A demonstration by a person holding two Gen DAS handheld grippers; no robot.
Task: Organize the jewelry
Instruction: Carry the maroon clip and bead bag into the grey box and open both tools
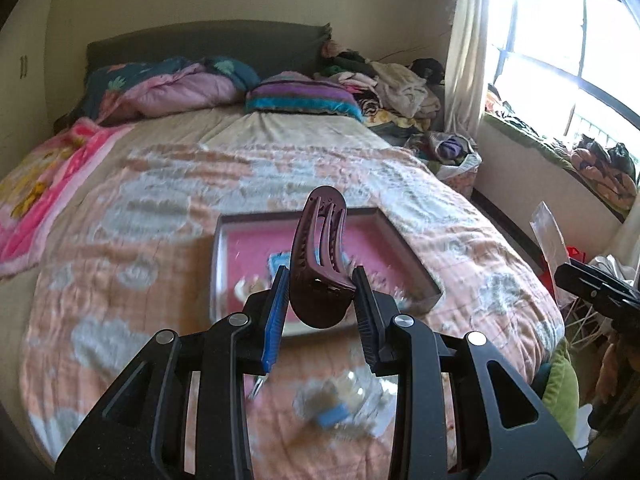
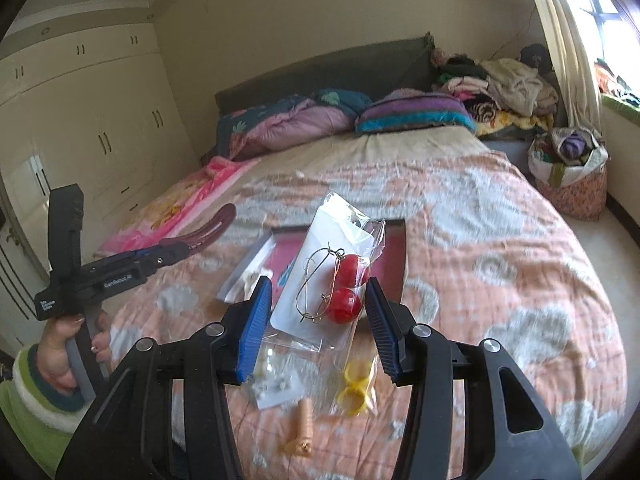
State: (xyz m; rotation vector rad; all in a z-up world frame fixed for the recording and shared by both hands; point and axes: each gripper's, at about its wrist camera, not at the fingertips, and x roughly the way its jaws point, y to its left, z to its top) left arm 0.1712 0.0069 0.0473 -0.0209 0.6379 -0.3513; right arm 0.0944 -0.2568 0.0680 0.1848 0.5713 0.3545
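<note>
My left gripper is shut on a dark maroon hair clip, held upright above the bed in front of a shallow tray with a pink lining. The clip also shows in the right wrist view. My right gripper is shut on a clear plastic bag that holds red ball earrings with wire hooks on a white card. It hangs above the tray. Small items lie in the tray, blurred.
Loose packets lie on the peach quilt near me: yellow rings in a bag, small earrings on a card, a beige clip, a blue piece. Pillows and piled clothes sit at the bed's head. A bag of clothes stands on the right.
</note>
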